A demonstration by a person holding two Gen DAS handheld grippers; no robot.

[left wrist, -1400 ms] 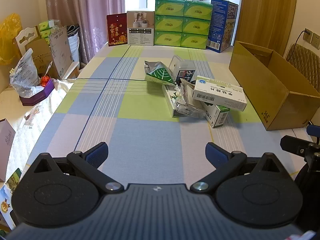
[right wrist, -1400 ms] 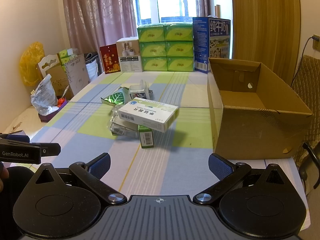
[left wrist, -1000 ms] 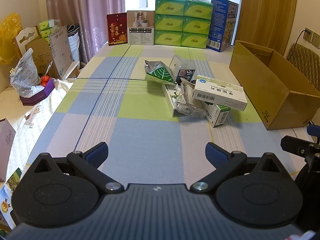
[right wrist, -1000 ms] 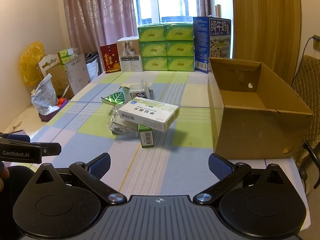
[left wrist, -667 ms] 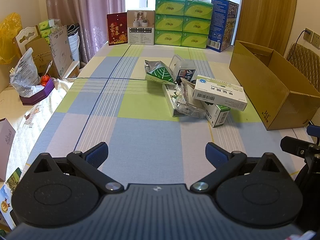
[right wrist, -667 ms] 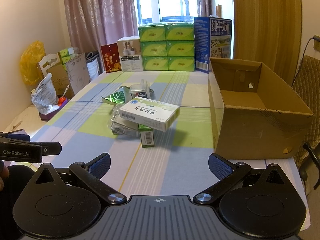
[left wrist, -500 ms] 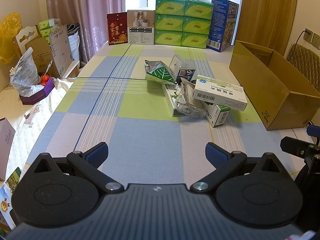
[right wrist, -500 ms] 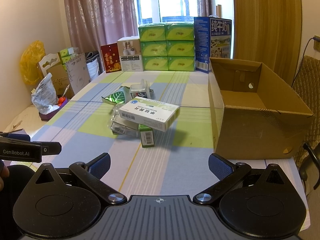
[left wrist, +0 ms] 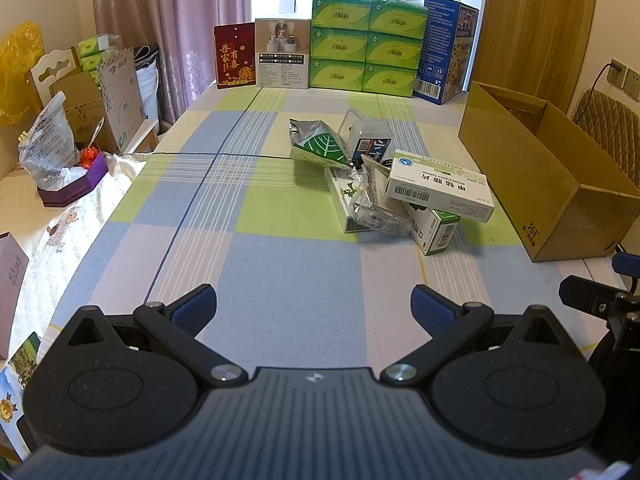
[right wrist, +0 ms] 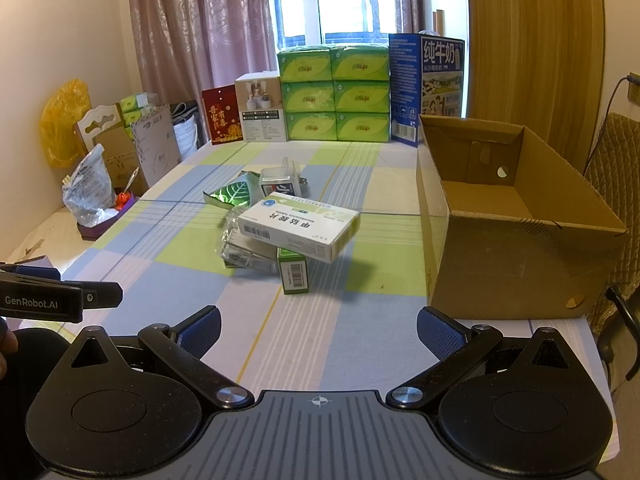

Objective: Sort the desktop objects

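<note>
Both grippers, left (left wrist: 313,305) and right (right wrist: 319,328), gape empty.
White medicine box (right wrist: 299,225), frame centre: light, stiff; pinch its long sides.

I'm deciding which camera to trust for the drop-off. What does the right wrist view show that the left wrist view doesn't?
Only the right wrist view shows the inside floor of the cardboard box, which looks bare. Only the left wrist view shows the box's outer side wall facing the pile. Both show the white medicine box lying tilted on top of the pile, and each gripper, left and right, open and holding nothing.
</note>
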